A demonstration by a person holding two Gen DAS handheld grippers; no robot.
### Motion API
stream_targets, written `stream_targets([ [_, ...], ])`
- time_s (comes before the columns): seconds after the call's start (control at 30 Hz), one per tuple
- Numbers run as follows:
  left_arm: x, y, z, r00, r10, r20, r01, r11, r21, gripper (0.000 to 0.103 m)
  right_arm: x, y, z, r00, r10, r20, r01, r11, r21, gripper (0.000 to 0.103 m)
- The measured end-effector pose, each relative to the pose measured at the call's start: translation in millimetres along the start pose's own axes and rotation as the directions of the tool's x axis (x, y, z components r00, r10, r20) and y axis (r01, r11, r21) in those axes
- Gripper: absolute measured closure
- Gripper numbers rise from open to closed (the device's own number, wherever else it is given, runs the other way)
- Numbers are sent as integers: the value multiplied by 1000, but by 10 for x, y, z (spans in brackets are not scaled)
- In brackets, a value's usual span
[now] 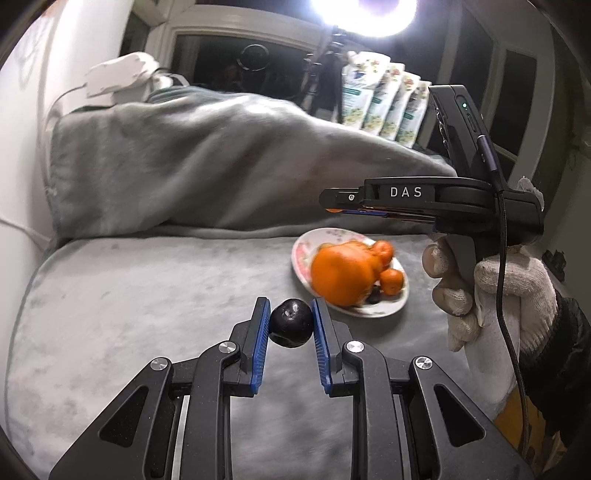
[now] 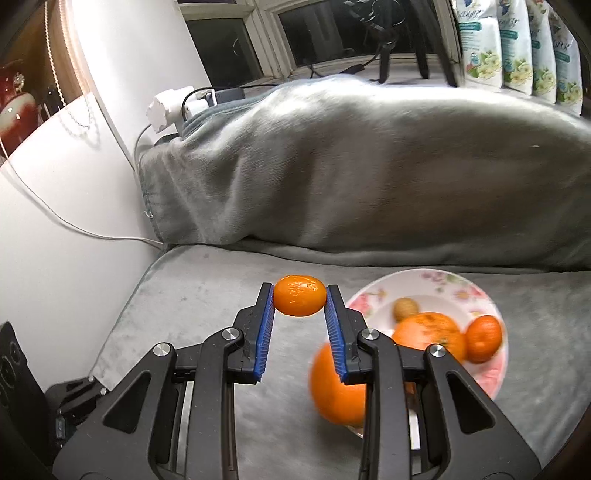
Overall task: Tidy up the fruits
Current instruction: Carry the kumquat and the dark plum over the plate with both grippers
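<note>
My left gripper point(image 1: 290, 314) is shut on a dark purple plum point(image 1: 291, 323), held above the grey cloth. My right gripper point(image 2: 300, 290) is shut on a small mandarin point(image 2: 300, 300). In the left wrist view the right gripper point(image 1: 328, 201) hangs above a floral plate point(image 1: 301, 247) that holds a large orange point(image 1: 341, 273), small mandarins point(image 1: 392, 281) and a dark fruit point(image 1: 375, 295). In the right wrist view the plate point(image 2: 461, 288) holds a large orange point(image 2: 334, 387), another orange point(image 2: 428, 332), a mandarin point(image 2: 484, 338) and a brownish nut-like thing point(image 2: 405, 308).
A heaped grey blanket point(image 1: 207, 162) rises behind the plate. A white wall with a cable point(image 2: 74, 225) is at the left. Printed bags point(image 2: 517, 48) and a tripod point(image 2: 388, 44) stand on the window sill. A lamp point(image 1: 365, 14) glares above.
</note>
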State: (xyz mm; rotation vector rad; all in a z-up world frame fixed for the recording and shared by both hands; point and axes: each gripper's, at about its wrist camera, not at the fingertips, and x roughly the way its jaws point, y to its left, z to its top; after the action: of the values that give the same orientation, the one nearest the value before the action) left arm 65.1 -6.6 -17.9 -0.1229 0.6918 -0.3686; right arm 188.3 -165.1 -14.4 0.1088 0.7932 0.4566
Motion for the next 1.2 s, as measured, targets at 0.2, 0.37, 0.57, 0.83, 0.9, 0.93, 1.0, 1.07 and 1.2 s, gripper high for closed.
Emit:
stream_targets([
  [0.2, 85, -271, 70, 999, -43, -4, 43, 998, 44, 82, -202, -347, -24, 999, -29, 25, 28, 999, 43, 74],
  [0.37, 220, -489, 123, 997, -73, -14, 74, 994, 75, 82, -283, -571, -39, 998, -55, 30, 54, 997, 59, 74],
  [0.57, 427, -741, 165, 994, -101, -33, 104, 989, 110, 82, -284, -771, -23, 998, -62, 33, 60, 996, 65, 74],
  [0.83, 593, -904, 209, 991, -121, -54, 127, 984, 127, 82, -243, -960, -24, 999, -39, 25, 38, 997, 61, 74],
  [0.9, 630, -936, 205, 991, -123, -62, 130, 983, 133, 82, -220, -979, -20, 1000, -17, 19, 16, 998, 55, 74],
  [0.93, 658, -955, 202, 990, -122, -67, 131, 982, 137, 82, -207, -988, -20, 1000, -17, 16, 16, 999, 49, 74],
  [1.0, 711, -983, 195, 989, -122, -78, 132, 981, 143, 82, -177, -997, -18, 1000, -13, 9, 12, 999, 33, 74],
  [1.07, 760, -1017, 192, 988, -124, -88, 136, 979, 149, 82, -153, -1006, -17, 1000, -11, 2, 11, 1000, 27, 74],
  [1.2, 832, -1076, 195, 987, -126, -99, 141, 977, 161, 82, -93, -1048, 2, 1000, -7, -8, 7, 1000, 27, 74],
])
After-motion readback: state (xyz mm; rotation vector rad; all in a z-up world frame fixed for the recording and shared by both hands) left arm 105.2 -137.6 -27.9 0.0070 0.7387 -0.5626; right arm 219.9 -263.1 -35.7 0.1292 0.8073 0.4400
